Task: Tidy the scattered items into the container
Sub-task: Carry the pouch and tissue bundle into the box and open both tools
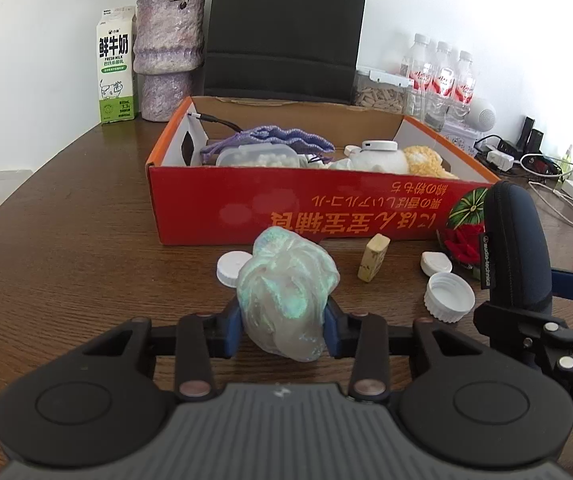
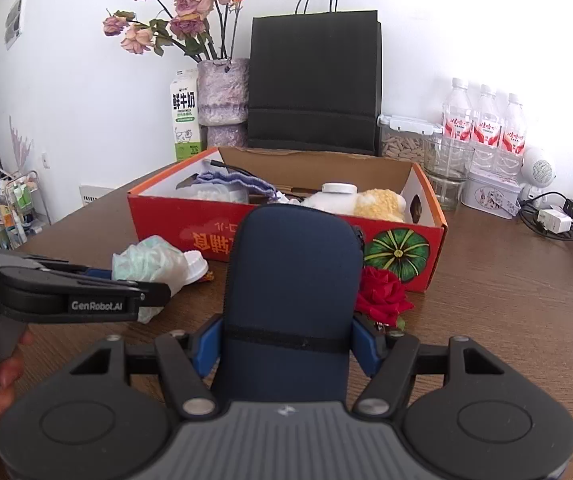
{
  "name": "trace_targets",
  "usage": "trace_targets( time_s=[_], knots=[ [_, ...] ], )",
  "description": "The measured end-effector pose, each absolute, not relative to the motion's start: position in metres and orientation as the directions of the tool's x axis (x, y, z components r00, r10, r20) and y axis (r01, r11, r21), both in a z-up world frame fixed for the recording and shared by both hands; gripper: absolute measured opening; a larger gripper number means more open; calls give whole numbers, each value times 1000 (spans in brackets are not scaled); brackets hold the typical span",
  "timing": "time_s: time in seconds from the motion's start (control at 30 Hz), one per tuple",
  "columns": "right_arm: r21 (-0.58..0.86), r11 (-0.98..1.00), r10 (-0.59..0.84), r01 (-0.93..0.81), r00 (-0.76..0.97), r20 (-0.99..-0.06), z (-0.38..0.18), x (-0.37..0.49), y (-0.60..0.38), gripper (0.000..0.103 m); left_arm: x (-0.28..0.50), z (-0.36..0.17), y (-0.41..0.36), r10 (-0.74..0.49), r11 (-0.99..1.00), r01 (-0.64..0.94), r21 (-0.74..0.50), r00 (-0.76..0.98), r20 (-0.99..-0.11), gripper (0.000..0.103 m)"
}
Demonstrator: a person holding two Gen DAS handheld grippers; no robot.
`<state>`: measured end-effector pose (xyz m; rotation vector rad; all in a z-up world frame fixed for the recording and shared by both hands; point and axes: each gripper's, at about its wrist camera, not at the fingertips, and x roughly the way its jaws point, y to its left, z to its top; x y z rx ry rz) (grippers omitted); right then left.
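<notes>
A dark wooden table (image 1: 66, 240) against a white wall, both claws loaded in front of the box.

The left gripper (image 1: 284, 330) is clamped on a crumpled iridescent plastic bag (image 1: 286, 292), and the right gripper (image 2: 286, 346) squeezes an upright navy fabric case (image 2: 292, 280), both apparently gripped at the sides for lifting over the wall of the red cardboard box (image 1: 286, 204), already part filled. White bottle caps (image 1: 448, 296), a cork-coloured block (image 1: 373, 257) and a red rose (image 2: 382, 296) lie scattered before it.
</notes>
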<state>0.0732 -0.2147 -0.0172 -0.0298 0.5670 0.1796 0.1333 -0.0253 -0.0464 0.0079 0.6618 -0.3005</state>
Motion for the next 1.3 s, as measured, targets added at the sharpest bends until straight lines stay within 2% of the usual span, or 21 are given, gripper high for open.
trace_targets(
  time_s=[0.23, 0.43, 0.57, 0.73, 0.93, 1.3],
  knots=[
    [17, 983, 165, -182, 843, -512, -9, 79, -212, 64, 125, -25, -17, -300, 951, 293, -102, 784, -544, 36],
    [15, 981, 177, -194, 861, -477, 9, 94, -211, 63, 125, 20, -12, -341, 938, 328, -110, 830, -441, 36],
    [1, 980, 181, -200, 881, -437, 26, 113, -212, 63, 141, 49, -18, -357, 933, 344, -104, 857, -372, 36],
    [8, 981, 184, -196, 908, -377, 51, 149, -216, 63, 178, 63, -26, -361, 932, 341, -121, 872, -330, 37],
    [34, 979, 199, -202, 902, -383, 52, 202, -208, 63, 229, 52, -30, -342, 940, 308, -150, 871, -352, 37],
    [33, 977, 202, -212, 860, -469, 13, 274, -189, 63, 295, 7, -21, -312, 949, 253, -186, 822, -477, 37]
  ],
)
